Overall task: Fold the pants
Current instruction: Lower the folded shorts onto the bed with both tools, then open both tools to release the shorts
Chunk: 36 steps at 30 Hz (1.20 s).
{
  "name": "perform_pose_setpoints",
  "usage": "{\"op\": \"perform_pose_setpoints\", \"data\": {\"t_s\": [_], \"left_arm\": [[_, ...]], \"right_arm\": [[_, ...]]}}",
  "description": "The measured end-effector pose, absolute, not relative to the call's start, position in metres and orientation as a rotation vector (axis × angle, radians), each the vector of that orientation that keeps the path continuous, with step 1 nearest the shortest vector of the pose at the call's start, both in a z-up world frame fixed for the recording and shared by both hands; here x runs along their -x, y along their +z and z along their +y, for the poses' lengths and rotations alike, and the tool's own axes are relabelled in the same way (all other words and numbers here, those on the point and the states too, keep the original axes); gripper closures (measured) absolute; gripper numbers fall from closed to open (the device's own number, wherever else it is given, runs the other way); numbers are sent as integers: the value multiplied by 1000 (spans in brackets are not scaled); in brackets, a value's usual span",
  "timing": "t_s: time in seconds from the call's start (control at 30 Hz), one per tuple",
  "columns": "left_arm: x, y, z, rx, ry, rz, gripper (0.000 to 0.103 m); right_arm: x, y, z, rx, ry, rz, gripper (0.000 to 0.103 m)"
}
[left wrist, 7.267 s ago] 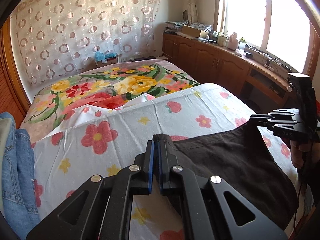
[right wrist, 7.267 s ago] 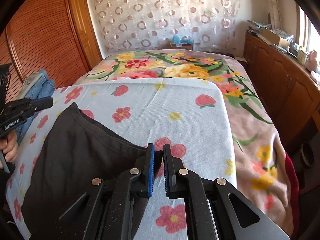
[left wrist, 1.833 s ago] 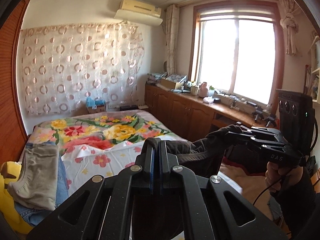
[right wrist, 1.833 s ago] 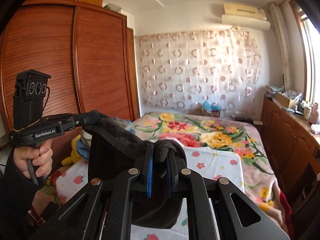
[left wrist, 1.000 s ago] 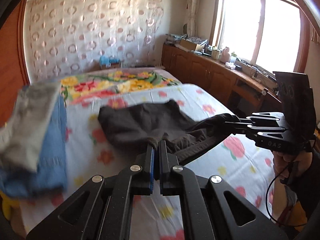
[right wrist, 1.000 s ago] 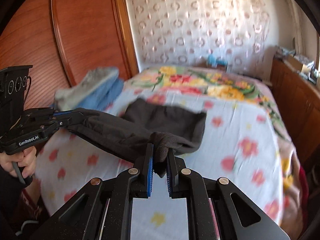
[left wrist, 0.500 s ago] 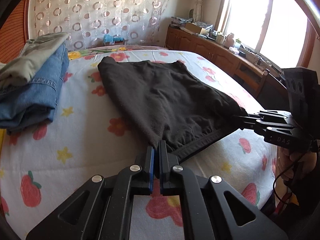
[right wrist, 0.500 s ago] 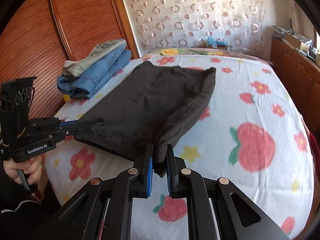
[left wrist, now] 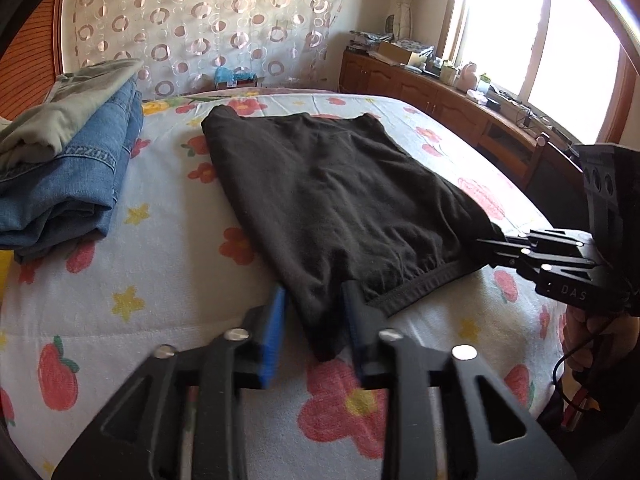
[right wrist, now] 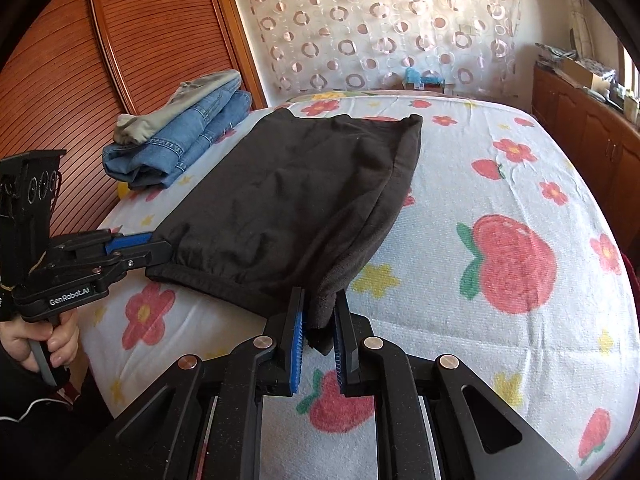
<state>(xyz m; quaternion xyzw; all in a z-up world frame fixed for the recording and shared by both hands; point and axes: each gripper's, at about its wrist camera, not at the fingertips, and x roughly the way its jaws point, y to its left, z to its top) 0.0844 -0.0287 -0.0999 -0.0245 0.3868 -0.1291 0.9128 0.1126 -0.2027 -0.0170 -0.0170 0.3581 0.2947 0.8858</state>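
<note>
On the bed (left wrist: pixel 168 280), the black pants (left wrist: pixel 328 192) now lay flat; the left gripper (left wrist: pixel 316 320) was opening off their corner, while the right gripper (right wrist: pixel 318 324) remained clamped on its corner, so the fold looked set down.

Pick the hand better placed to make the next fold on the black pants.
Right, likely. The right tongs are shut on a near corner of the black pants, ready to carry it. The left tongs are opening, pads off the cloth between them, and would need to regrip.
</note>
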Motion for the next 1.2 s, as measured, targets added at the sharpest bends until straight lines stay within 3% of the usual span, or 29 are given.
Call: {"op": "perform_pose_setpoints", "data": {"t_s": [0.13,0.37,0.6,0.73,0.97,1.2], "left_arm": [[-89,-99,-27,64,-263,794,48],[-85,-99,-24,76,-223,770,48],[-82,-97,-19,95,-224,762,49],[-82,-98,-21,99,-234,761,54],[-81,-104,-23,107,-258,778,73],[-82,-112,-23,112,-243,795,74]], "right_arm": [[-112,-24,-204,22,614,746,91],[-112,-27,-206,13,614,745,90],[-107,-20,-212,13,587,745,78],[-104,-16,-219,9,556,732,62],[-107,-18,-215,6,564,745,62],[-111,-25,-206,25,573,769,62]]}}
